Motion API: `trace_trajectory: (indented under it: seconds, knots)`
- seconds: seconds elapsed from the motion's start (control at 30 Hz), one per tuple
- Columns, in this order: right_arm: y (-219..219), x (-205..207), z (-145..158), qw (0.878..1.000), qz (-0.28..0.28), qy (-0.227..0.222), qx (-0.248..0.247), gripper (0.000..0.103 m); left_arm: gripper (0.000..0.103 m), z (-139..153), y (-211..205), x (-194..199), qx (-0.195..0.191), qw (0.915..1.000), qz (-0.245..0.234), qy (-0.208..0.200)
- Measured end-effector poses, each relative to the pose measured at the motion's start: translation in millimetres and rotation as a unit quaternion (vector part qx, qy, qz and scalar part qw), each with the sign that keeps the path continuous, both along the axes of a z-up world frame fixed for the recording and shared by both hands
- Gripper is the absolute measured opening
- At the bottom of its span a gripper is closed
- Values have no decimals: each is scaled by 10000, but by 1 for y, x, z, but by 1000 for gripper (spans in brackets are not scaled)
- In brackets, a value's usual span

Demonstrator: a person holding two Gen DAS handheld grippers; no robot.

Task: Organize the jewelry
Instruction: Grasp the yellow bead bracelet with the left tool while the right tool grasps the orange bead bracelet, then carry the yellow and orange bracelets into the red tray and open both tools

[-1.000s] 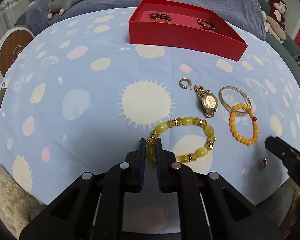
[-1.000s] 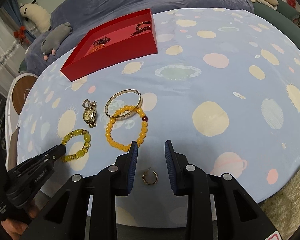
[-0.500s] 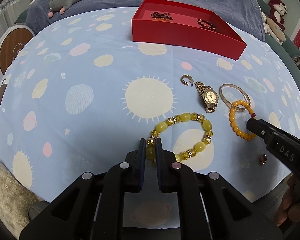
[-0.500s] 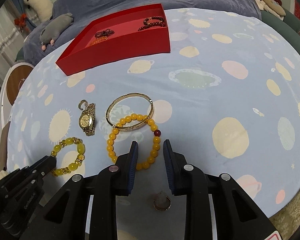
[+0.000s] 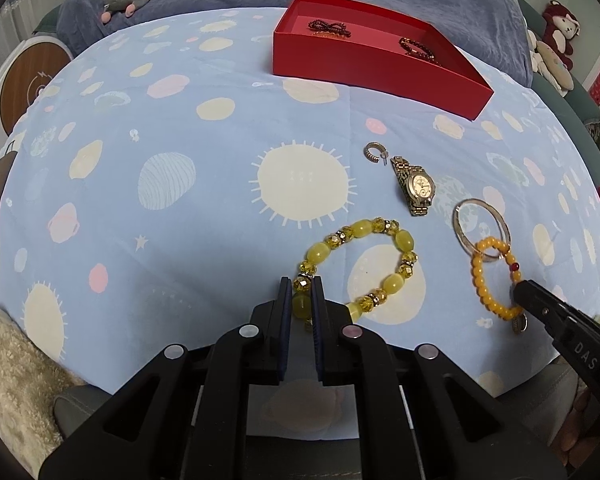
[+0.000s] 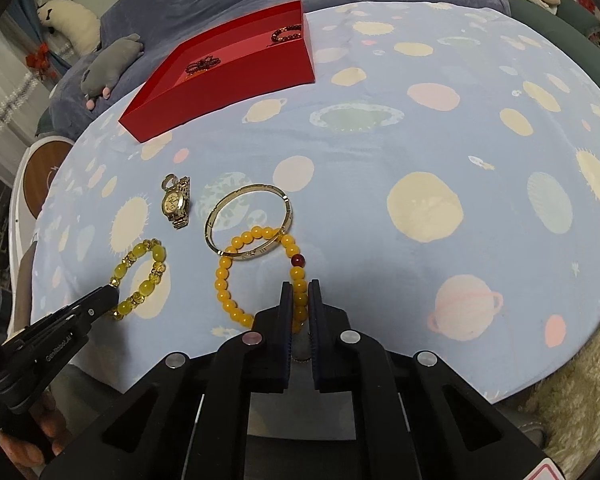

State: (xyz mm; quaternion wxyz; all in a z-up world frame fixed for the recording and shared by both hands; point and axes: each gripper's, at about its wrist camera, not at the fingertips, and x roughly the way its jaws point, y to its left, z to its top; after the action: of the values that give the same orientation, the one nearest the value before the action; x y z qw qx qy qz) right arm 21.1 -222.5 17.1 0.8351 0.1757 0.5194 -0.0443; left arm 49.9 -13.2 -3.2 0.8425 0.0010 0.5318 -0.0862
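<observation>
**On the planet-print desk, both grippers take hold of bracelets**

Across the blue planet-print desk (image 5: pixel 180 128), the red tray (image 5: pixel 364 60) stands at the far side, already holding two dark bead strings. Short of the tray lie the loose pieces: a gold bangle (image 6: pixel 248 216), a gold watch (image 5: pixel 416 188) and a small hoop earring (image 5: pixel 374 152) just beyond it. Nearest the person, the left gripper (image 5: pixel 300 300) pinches a bead of the yellow-green bracelet (image 5: pixel 360 264), while the right gripper (image 6: pixel 300 304) has its jaws pressed onto the orange bead bracelet (image 6: pixel 260 276), whose far edge overlaps the bangle. A second small hoop (image 5: pixel 518 324) lies just beside the orange beads. The step in hand appears to be picking up; next, each bracelet likely needs lifting clear, the orange one freed from the bangle, and carrying to the tray.
</observation>
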Motion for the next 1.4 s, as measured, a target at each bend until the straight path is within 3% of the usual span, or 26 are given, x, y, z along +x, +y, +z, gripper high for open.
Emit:
trace_trajectory:
  seconds: [0.43, 0.93, 1.2, 1.4]
  knots:
    - [-8, -16, 48, 9981, -171, -531, 254, 7, 9, 25, 5, -9, -159, 9998, -63, -100]
    - [-4, -3, 71, 9963, -98, -784, 343, 7, 9, 61, -2, 0, -393, 9988, -194, -215]
    - [-12, 38, 91, 9946, -52, -993, 281, 7, 9, 100, -18, 38, -544, 9967, -401, -454]
    - [-21, 97, 112, 9919, -11, -1251, 232, 7, 9, 128, -33, 92, -710, 9939, -448, -718]
